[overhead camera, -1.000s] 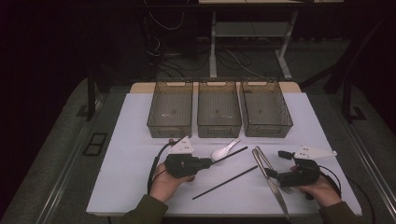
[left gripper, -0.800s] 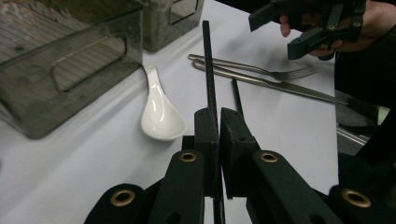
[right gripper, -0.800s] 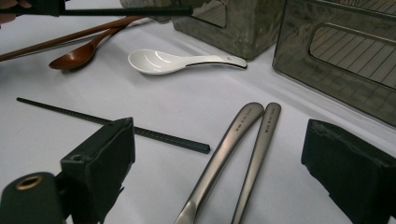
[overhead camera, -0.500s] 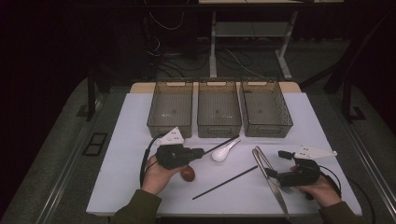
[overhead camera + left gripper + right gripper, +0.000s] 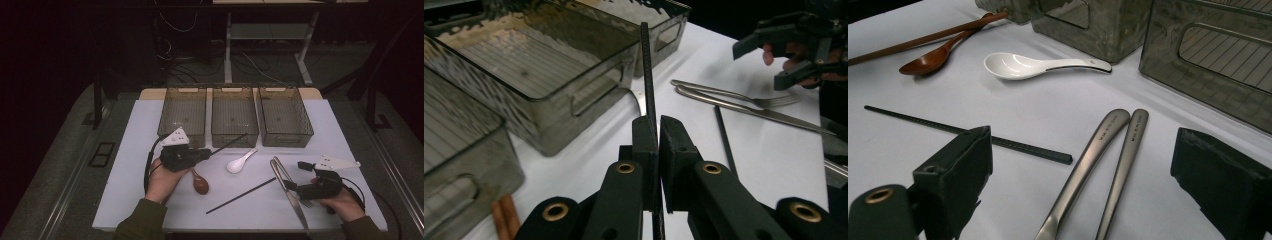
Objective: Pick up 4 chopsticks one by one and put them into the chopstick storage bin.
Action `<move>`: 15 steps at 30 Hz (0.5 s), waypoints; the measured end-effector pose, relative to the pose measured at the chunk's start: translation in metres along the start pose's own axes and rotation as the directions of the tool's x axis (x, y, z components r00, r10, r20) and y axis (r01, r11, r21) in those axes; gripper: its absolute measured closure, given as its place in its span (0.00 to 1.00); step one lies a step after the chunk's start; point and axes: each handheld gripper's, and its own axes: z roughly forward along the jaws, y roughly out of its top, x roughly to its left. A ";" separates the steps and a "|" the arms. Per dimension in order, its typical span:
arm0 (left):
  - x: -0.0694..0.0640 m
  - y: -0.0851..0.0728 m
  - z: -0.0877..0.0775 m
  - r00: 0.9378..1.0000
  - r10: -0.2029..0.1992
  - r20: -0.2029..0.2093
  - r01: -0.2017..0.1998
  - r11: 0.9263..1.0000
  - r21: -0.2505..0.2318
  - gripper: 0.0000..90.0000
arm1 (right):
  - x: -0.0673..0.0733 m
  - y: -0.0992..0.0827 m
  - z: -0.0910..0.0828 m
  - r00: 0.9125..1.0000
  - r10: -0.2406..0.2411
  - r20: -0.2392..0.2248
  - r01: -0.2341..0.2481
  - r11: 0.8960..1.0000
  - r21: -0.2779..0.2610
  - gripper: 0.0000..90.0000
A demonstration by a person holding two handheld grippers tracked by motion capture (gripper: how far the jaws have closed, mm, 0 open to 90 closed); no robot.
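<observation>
My left gripper (image 5: 207, 154) is shut on a black chopstick (image 5: 227, 144), held off the table with its tip near the front wall of the middle bin (image 5: 225, 137). In the left gripper view the chopstick (image 5: 647, 75) stands pinched between the jaws (image 5: 658, 125). My right gripper (image 5: 296, 176) rests low at the right, open, its jaws (image 5: 1093, 165) on either side of the handles of a metal fork (image 5: 1128, 145) and knife (image 5: 1098, 145). A second black chopstick (image 5: 240, 196) lies on the table.
Three smoky clear bins stand in a row at the back: left (image 5: 165, 115), middle, right (image 5: 287, 137). A white spoon (image 5: 240, 162) and a brown wooden spoon (image 5: 200, 184) lie mid-table. Brown chopsticks (image 5: 923, 37) lie beside the wooden spoon.
My left gripper has risen and moved left and toward the bins with the black chopstick, uncovering the wooden spoon. The right gripper has stayed put.
</observation>
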 end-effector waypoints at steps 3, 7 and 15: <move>0.004 0.002 -0.001 1.000 -0.002 -0.013 0.002 1.000 -0.004 0.95 | 0.000 0.000 0.000 1.000 0.000 0.000 0.000 1.000 0.000 0.11; 0.010 0.005 -0.001 1.000 0.000 -0.029 0.000 1.000 -0.001 0.95 | 0.000 0.000 0.000 1.000 -0.002 -0.001 0.002 1.000 -0.001 0.11; 0.022 0.011 -0.003 0.999 -0.011 -0.049 0.010 1.000 -0.012 0.95 | 0.000 0.000 0.000 1.000 0.001 -0.001 -0.001 1.000 -0.001 0.11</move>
